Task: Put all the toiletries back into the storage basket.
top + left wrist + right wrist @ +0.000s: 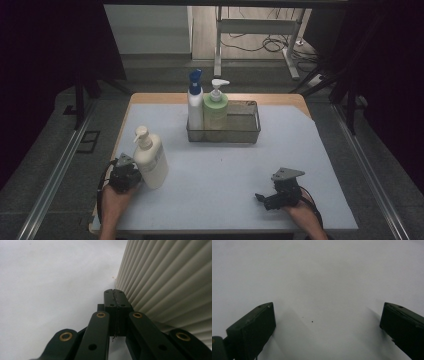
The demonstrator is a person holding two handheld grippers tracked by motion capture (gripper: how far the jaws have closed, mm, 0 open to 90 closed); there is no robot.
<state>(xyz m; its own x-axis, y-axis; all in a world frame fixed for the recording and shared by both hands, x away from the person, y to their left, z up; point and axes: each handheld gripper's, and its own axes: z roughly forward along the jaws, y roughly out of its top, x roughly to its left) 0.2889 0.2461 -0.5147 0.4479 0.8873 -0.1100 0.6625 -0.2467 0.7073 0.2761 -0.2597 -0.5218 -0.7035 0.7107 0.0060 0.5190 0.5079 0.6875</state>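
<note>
A cream ribbed pump bottle [150, 157] stands upright near the table's front left. My left gripper [131, 176] sits just left of its base, jaws pressed together with nothing between them; in the left gripper view the shut gripper [115, 293] lies beside the bottle's ribbed wall [170, 282]. My right gripper [261, 198] rests low at the front right, pointing left, jaws wide apart. Seen from its own camera, the right gripper [327, 315] has bare white table mat between the fingers [254, 325].
A wire mesh basket [245, 131] at the table's back middle holds a white bottle with a blue pump [195, 100] and a green bottle with a white pump [216, 107]. The white mat [225, 175] lies on the table. Dark curtains flank both sides.
</note>
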